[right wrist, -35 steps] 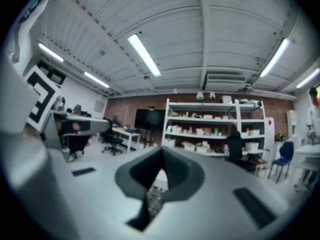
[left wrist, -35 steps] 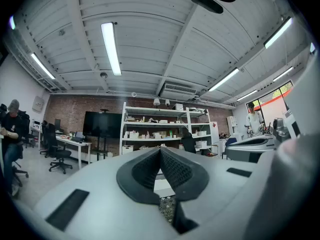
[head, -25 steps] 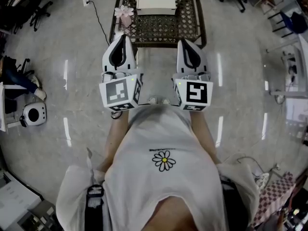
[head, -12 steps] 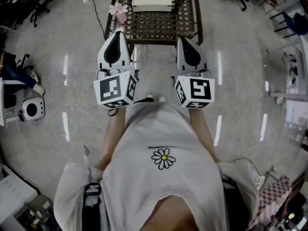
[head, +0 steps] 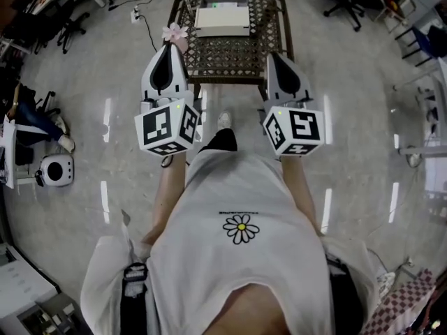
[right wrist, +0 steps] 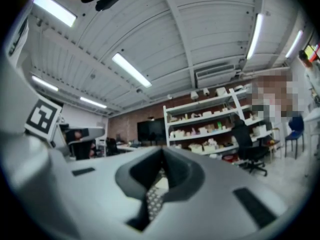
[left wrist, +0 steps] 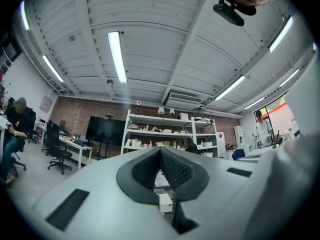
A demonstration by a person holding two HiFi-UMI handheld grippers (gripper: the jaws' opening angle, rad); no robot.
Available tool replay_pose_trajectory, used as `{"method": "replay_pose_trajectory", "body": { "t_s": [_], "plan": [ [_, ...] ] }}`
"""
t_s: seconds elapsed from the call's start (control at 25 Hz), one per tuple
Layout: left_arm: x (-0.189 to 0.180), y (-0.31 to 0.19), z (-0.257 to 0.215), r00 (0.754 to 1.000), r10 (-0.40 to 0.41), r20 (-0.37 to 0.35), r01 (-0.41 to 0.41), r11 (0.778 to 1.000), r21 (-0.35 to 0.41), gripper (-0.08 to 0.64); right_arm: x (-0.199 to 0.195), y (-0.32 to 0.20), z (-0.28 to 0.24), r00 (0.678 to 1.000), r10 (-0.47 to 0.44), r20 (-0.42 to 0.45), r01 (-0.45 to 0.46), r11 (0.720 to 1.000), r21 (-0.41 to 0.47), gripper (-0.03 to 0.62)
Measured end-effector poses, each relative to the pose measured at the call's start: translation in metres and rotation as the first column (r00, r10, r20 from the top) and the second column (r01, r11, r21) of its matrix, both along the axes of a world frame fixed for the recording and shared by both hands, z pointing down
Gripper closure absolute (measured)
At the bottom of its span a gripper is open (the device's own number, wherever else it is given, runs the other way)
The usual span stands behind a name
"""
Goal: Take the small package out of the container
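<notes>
A white box-like container stands on a dark lattice table at the top of the head view. No small package can be made out in or on it. My left gripper is held up level in front of the table's near left edge, its jaws shut with nothing between them. My right gripper is beside it at the table's near right edge, also shut and empty. In the left gripper view the closed left gripper hides most of the table; a white box shows below the pads. The right gripper shows lattice beneath.
A pink flower sits at the table's left corner. A power strip with cable and a round white device lie on the floor at left. Office chairs, desks and a seated person ring the room; shelves stand behind.
The person has stepped forward, one shoe now showing ahead. The whole table has come into the head view. The right gripper has shifted right; both stay shut.
</notes>
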State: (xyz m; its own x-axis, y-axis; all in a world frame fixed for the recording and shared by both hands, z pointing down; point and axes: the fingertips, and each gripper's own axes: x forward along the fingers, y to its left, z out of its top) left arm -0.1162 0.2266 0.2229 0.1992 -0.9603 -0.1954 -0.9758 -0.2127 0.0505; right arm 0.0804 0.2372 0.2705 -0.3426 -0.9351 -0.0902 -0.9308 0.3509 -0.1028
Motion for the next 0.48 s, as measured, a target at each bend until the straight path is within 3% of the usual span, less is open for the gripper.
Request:
{"method": "replay_pose_trajectory", "body": {
  "t_s": [0.2, 0.48],
  "plan": [
    [0.002, -0.03, -0.004, 0.999, 0.008, -0.043, -0.006, 0.999, 0.034, 0.535, 0.008, -0.023, -0.009, 1.0, -0.018, -0.017, 0.018, 0.999, 0.04, 0.561],
    [0.003, -0.088, -0.022, 0.996, 0.063, -0.065, -0.059, 0.996, 0.068, 0.535, 0.01, -0.072, -0.022, 0.999, -0.023, 0.024, 0.022, 0.999, 0.038, 0.561]
  ]
}}
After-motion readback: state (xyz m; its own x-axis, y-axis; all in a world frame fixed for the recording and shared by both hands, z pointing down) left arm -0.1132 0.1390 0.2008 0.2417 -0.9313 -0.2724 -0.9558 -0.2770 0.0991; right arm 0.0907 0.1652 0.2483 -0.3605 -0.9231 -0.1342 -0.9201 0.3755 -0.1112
